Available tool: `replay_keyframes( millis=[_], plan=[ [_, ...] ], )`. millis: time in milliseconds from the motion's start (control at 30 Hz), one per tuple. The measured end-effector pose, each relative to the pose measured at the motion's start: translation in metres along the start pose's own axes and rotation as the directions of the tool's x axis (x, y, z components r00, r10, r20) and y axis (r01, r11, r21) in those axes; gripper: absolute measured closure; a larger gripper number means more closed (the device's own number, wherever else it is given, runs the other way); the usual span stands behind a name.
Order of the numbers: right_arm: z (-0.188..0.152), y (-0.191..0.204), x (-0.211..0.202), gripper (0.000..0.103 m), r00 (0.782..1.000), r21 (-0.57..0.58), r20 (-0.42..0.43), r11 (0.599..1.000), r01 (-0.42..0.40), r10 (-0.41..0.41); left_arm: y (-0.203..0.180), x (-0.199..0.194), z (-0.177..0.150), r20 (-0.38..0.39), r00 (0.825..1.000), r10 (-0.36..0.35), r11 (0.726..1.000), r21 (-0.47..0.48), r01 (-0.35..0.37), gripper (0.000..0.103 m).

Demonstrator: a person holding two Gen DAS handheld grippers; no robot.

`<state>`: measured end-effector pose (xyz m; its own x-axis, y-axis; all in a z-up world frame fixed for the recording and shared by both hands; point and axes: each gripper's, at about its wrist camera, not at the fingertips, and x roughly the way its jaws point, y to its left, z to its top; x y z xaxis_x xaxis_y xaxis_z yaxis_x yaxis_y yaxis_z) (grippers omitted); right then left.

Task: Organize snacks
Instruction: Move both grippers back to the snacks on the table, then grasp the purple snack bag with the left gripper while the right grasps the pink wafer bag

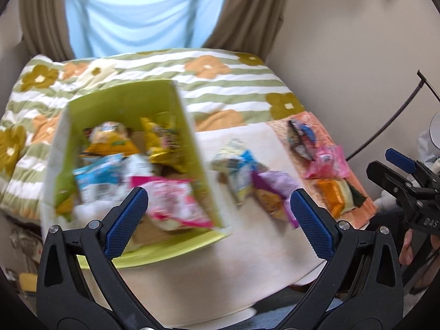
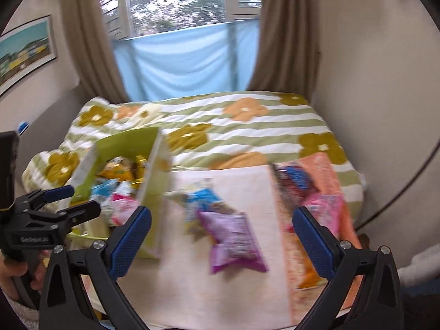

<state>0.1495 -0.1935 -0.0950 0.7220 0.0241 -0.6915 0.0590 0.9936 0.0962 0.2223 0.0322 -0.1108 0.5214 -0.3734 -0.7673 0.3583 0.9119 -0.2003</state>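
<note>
While both grippers, left and right, hang spread and empty, a purple packet lies right of the green box of snacks

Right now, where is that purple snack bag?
The purple snack bag lies on the cream cloth, centre of the right wrist view, right of the green box and touching a blue-and-white packet.

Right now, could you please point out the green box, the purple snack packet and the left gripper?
green box (image 1: 189, 143), left wrist view, inner right wall.
purple snack packet (image 2: 233, 238), right wrist view, packet's middle.
left gripper (image 1: 220, 217), left wrist view, midway between fingertips.
</note>
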Motion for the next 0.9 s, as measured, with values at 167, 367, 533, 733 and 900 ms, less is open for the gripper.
replay_keyframes(
  millis=[167, 367, 533, 733, 900],
  plan=[
    [-0.002, -0.063, 0.011, 0.001, 0.998, 0.011, -0.056, 1.0, 0.025, -0.025, -0.053, 0.036, 0.0, -0.056, 0.998, -0.011, 1.0, -0.013, 0.01, 0.001],
    [-0.006, -0.123, 0.043, 0.001, 0.99, 0.004, -0.144, 1.0, 0.003, -0.002, -0.093, 0.086, -0.004, -0.143, 0.99, 0.003, 0.996, -0.086, -0.016, 0.001],
    [-0.009, -0.16, 0.078, 0.001, 0.974, 0.011, -0.222, 0.999, -0.049, 0.05, -0.104, 0.119, -0.008, -0.191, 0.981, 0.024, 0.983, -0.173, -0.058, 0.001],
    [-0.016, -0.179, 0.122, 0.001, 0.945, 0.037, -0.313, 0.995, -0.093, 0.1, -0.109, 0.156, -0.02, -0.26, 0.965, 0.033, 0.968, -0.233, -0.095, 0.001],
    [-0.024, -0.184, 0.157, 0.001, 0.921, 0.062, -0.368, 0.992, -0.114, 0.129, -0.113, 0.182, -0.026, -0.308, 0.95, 0.045, 0.971, -0.212, -0.115, 0.001]
  ],
)
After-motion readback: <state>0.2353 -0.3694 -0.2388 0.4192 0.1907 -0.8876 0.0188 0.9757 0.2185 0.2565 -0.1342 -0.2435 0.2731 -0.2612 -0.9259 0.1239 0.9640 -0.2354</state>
